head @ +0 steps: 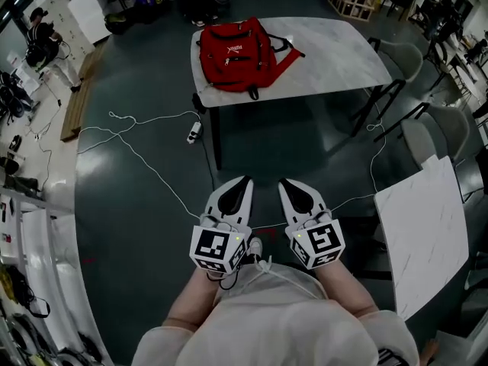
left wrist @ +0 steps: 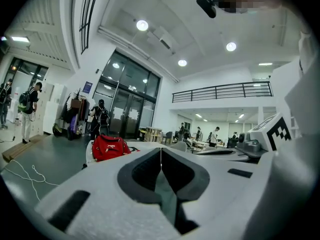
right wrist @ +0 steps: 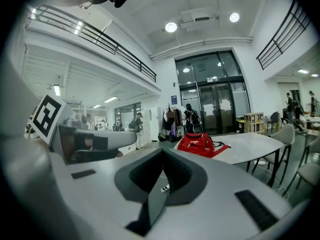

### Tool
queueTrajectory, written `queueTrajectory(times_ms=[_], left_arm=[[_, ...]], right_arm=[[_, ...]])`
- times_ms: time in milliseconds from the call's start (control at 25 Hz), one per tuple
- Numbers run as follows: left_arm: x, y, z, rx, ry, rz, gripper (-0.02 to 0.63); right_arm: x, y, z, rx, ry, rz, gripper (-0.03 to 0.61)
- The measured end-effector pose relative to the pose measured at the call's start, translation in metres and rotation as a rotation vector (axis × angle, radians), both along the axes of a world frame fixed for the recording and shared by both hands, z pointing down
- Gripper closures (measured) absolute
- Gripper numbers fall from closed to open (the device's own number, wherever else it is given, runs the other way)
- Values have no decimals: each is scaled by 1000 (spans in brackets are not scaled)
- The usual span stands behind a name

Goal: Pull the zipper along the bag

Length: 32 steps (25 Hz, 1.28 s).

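A red backpack (head: 235,54) lies flat on a white table (head: 335,52) at the far side of the room; it also shows small in the left gripper view (left wrist: 108,147) and the right gripper view (right wrist: 199,144). Both grippers hang side by side close to the person's body, far short of the table. My left gripper (head: 245,180) is shut with its tips together and nothing between them (left wrist: 161,149). My right gripper (head: 283,181) is shut too, empty (right wrist: 162,151). Both point toward the bag.
Dark floor lies between me and the table, crossed by white cables (head: 137,155) and a power strip (head: 194,133). Grey chairs (head: 404,63) stand right of the table. A second white table (head: 423,227) is at my right. People stand at the far left (head: 42,40).
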<state>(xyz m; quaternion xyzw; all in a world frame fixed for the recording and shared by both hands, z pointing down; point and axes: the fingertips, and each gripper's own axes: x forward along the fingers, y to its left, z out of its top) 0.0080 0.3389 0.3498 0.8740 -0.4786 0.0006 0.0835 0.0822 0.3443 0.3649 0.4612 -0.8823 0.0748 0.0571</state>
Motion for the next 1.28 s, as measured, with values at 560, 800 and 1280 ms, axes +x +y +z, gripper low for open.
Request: queueTrajectory(times_ms=[560,800,1280], left_arm=[[-37,-95,22,-76,14,-48,594],[-41,-154,23,-76,-5,-113,594],[3,-324,26,-112,-63,-175,594]], right_arm=[[-24,-111,17,-76,-19,-4,551],[-23,-178,20,-80,-32,-52,551],[28,-354,29,-141,-39,-110,551]])
